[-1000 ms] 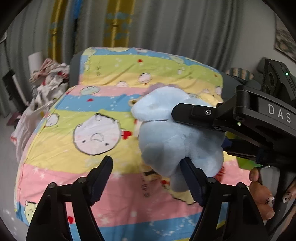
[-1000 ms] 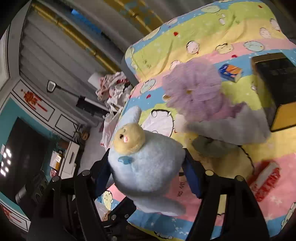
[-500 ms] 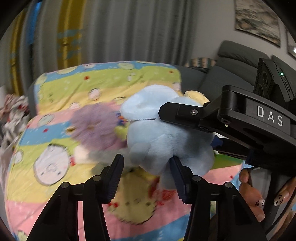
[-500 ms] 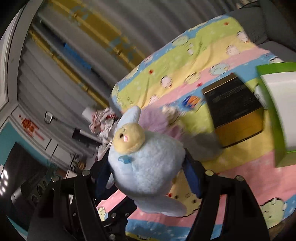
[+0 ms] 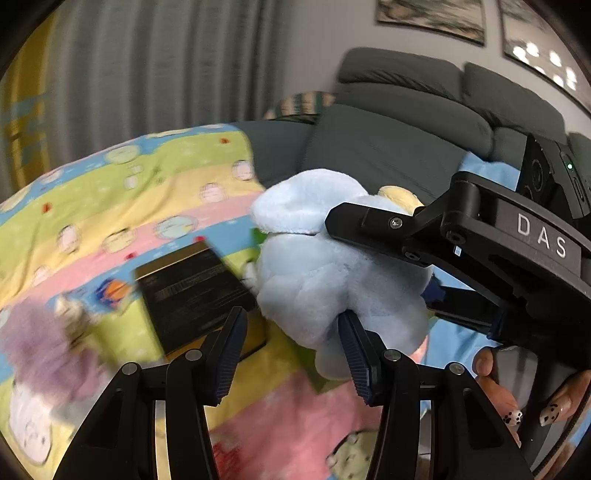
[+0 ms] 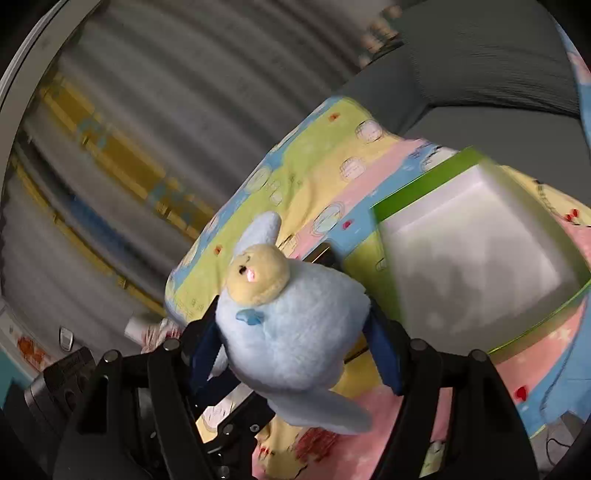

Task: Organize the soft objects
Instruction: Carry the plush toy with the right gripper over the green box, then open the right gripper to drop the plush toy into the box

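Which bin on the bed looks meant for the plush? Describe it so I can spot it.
On the striped cartoon bedsheet, beside the grey sofa, sits a white bin with a green rim. The black-and-gold box nearby is closed and dark; this bin is open-topped.

Grey pleated curtains (image 5: 166, 70) hang along the back wall, with what seems, through blur, a yellow-and-blue patterned curtain panel (image 6: 122, 162) beside them. A dark grey sofa (image 5: 399, 129) stands below framed pictures (image 5: 430, 14) on a pale wall (image 5: 317, 44).
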The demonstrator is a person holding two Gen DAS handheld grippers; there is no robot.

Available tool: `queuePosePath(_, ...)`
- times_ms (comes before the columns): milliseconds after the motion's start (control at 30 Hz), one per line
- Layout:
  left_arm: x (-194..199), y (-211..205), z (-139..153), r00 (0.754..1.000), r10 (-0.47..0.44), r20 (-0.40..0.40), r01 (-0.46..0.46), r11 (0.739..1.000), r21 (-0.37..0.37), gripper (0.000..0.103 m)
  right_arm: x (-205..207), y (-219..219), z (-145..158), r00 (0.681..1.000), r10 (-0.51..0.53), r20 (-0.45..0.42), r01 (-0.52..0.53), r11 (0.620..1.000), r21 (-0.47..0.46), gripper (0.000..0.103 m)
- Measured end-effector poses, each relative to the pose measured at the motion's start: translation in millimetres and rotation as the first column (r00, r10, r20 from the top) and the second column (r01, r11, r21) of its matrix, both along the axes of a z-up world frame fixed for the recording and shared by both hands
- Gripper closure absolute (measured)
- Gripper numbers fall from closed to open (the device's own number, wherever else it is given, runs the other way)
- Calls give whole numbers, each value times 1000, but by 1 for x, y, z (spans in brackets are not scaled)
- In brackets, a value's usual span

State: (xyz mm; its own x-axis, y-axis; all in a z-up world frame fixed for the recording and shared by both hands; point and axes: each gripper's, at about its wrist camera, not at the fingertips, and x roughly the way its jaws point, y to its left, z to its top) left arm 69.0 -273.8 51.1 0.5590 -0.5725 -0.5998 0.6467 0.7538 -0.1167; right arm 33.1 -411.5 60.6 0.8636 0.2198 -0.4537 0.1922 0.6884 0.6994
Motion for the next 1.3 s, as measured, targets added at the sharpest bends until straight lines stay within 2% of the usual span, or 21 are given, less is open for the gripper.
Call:
queuePosePath(133,13,-36,-13,995,-70,-68,69,998,-6,51,-6,-27,-14,992,-123,-42,124,991,43,32)
queuePosePath(200,17,-52,-19,992,-94,-88,96,995,17,50,-6,-34,-21,982,-174,-70,177,984,31,32)
queuePosePath(333,29,-69,-33,984,-107,-145,110,994,18,50,-4,-48,-35,965,-239,-107,245,969,42,32)
queuePosePath(433,31,-79,-44,982,-99,-160,108,993,52,50,1,-56,-48,953,-265,-144,273,961,43,31)
queuePosePath(500,32,-76,-46,985,-84,-149,96,993,73,50,6,-58,-56,954,-256,-154,266,963,48,28)
queuePosePath(600,33,-61,-42,988,-55,-146,64,996,55,50,12,-58,-60,949,-268,-168,272,962,5,19)
queuePosePath(667,38,-52,-41,986,-30,-164,40,997,59,50,12,-58,-57,934,-319,-159,321,947,-15,4)
queuePosePath(700,40,-42,-39,985,-17,-174,27,998,57,50,13,-57,-54,930,-333,-152,334,942,-25,0)
queuePosePath(833,35,-4,-27,984,39,-175,-35,999,21,50,16,-47,-44,900,-404,-167,385,913,-133,1)
queuePosePath(967,30,43,-21,975,108,-194,-114,993,-19,50,32,-26,-45,894,-409,-181,360,899,-249,1)
queuePosePath(1100,26,86,-21,958,203,-205,-210,978,-16,50,60,1,-54,873,-444,-201,312,826,-469,1)
queuePosePath(1133,25,94,-20,955,223,-197,-229,973,-6,50,66,6,-57,864,-463,-199,306,795,-524,1)
queuePosePath(1200,22,113,-18,947,268,-178,-271,962,8,50,70,10,-63,847,-497,-186,312,750,-583,1)
queuePosePath(1300,19,139,-18,931,319,-180,-324,946,-2,50,70,10,-67,843,-496,-209,280,736,-617,3)
